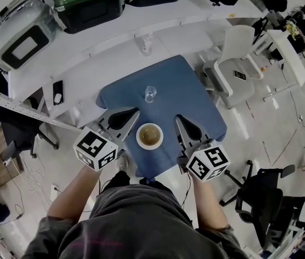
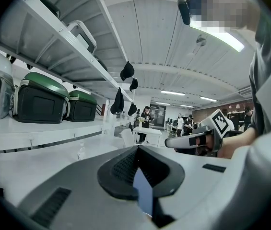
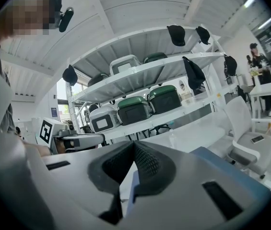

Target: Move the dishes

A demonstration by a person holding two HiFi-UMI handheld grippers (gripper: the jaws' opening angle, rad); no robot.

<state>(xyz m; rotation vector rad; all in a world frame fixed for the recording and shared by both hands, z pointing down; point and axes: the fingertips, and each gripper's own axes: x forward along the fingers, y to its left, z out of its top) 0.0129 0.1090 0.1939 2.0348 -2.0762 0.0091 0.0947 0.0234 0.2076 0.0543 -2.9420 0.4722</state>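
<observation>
A white bowl [image 1: 149,136] with a brownish inside sits near the front edge of the blue cloth [image 1: 195,96]. Behind it, mid-cloth, stands a clear glass [image 1: 150,94]. My left gripper [image 1: 132,112] hovers just left of the bowl, jaws shut on nothing, pointing toward the glass. My right gripper [image 1: 180,119] is just right of the bowl, likewise shut and holding nothing. Neither touches the bowl. In the left gripper view the closed jaws [image 2: 137,149] point over the table, with the right gripper [image 2: 173,142] off to the side. The right gripper view shows its own closed jaws [image 3: 134,143].
A small bottle [image 1: 146,45] stands on the white bench behind the cloth. Green and grey cases [image 1: 90,1] line the shelf beyond. A white chair [image 1: 236,58] is at the right, a black office chair [image 1: 260,193] at lower right, and a dark chair [image 1: 17,128] at left.
</observation>
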